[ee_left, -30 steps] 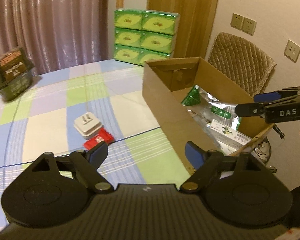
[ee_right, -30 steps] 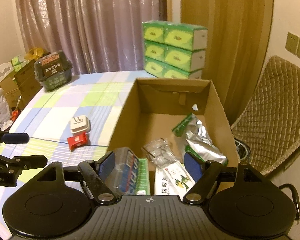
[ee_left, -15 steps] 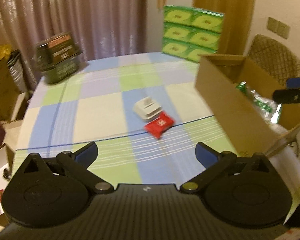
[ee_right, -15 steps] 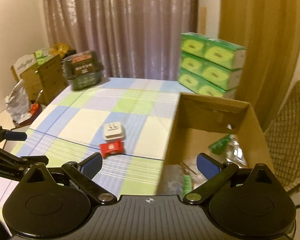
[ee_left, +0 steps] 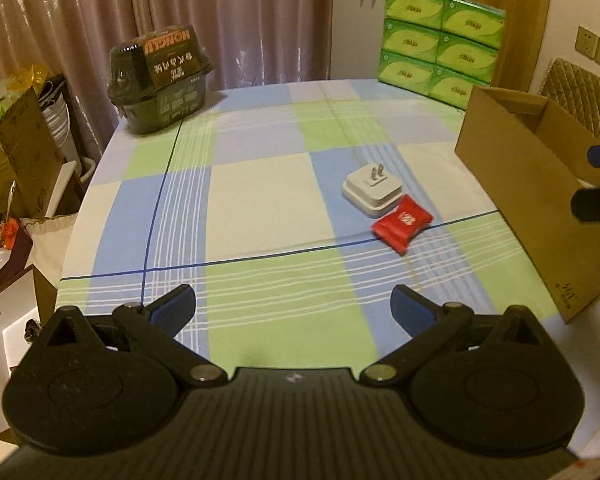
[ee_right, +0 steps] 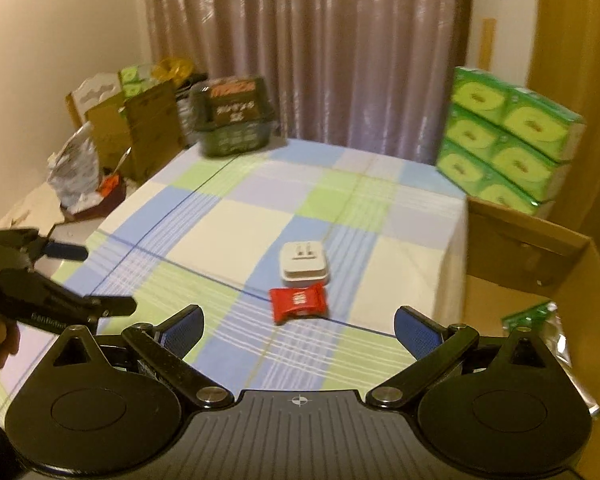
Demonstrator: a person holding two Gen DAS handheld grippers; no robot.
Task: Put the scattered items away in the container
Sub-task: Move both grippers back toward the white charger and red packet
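Both your tools spread wide and empty over the checked worktop (ee_left: 260, 184)

Your left tool (ee_left: 293, 305) is released, nothing between its blue pads; ahead, near the worktop's middle, the white plug adapter (ee_left: 372, 190) (prongs up) touches the red packet (ee_left: 402, 226), with the open cardboard box (ee_left: 540, 200) just beside them to the right; your right tool (ee_right: 299, 326) is released too, holding nothing

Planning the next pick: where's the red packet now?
In both views the red packet lies on the checked tablecloth, touching the white plug adapter, left of the cardboard box.
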